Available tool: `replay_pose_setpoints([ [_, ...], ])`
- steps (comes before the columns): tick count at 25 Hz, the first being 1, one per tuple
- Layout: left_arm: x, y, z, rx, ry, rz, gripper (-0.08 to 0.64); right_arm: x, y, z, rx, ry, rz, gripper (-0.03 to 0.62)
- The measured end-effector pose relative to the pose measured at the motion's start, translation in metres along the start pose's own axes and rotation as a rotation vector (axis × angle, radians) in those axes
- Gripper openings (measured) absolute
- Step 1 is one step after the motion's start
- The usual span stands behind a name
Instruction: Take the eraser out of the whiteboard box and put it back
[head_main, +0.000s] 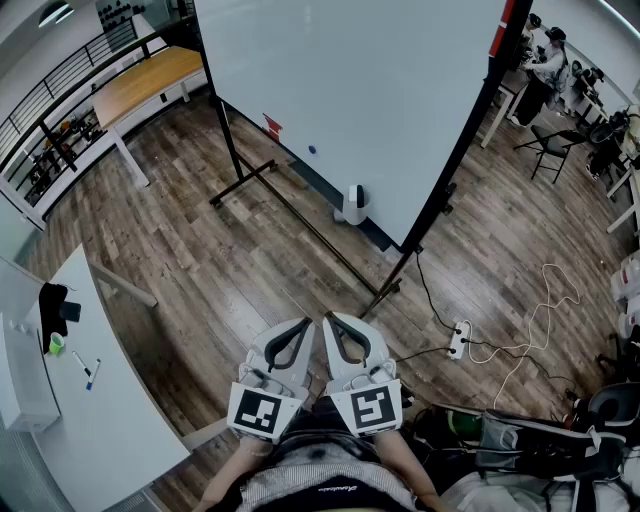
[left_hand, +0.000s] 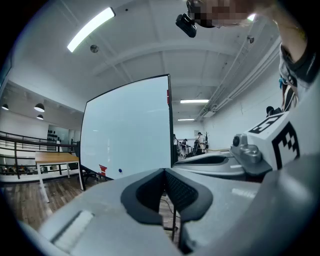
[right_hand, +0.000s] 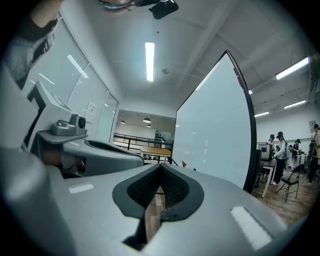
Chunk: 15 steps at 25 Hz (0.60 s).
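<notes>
The eraser cannot be made out. A small white box (head_main: 353, 205) sits at the lower edge of the large white whiteboard (head_main: 350, 90). Well apart from it, the left hand-held gripper (head_main: 306, 325) and the right hand-held gripper (head_main: 332, 322) are side by side over the brown wooden floor (head_main: 200, 250). Both have their jaws together, with nothing between them.

Open-plan lab/office workspace. Freestanding whiteboard (head_main: 360, 100) on black stand, wood-plank floor (head_main: 200, 240), wood-top workbench (head_main: 150, 80) by railing (head_main: 60, 80), white desk (head_main: 110, 440) with markers (head_main: 88, 370), power strip (head_main: 458, 340) with loose cables (head_main: 540, 320), folding chair (head_main: 550, 150), person (head_main: 545, 65) at far desks, ceiling strip light (left_hand: 90, 29).
</notes>
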<state>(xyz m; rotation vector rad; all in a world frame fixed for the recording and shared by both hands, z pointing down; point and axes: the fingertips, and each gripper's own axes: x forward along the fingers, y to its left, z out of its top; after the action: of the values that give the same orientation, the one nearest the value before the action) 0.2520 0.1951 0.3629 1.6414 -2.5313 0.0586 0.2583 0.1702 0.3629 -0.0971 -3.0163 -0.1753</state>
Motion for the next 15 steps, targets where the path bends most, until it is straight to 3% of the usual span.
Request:
replay_pose_setpoints([
  [4, 0.005, -0.001, 0.001, -0.005, 0.002, 0.002, 0.002, -0.002, -0.009, 0.008, 0.022, -0.061, -0.018, 0.002],
  [15, 0.021, -0.008, -0.008, -0.02, 0.015, 0.006, 0.002, 0.0, -0.024, -0.007, 0.034, -0.039, -0.008, 0.003],
])
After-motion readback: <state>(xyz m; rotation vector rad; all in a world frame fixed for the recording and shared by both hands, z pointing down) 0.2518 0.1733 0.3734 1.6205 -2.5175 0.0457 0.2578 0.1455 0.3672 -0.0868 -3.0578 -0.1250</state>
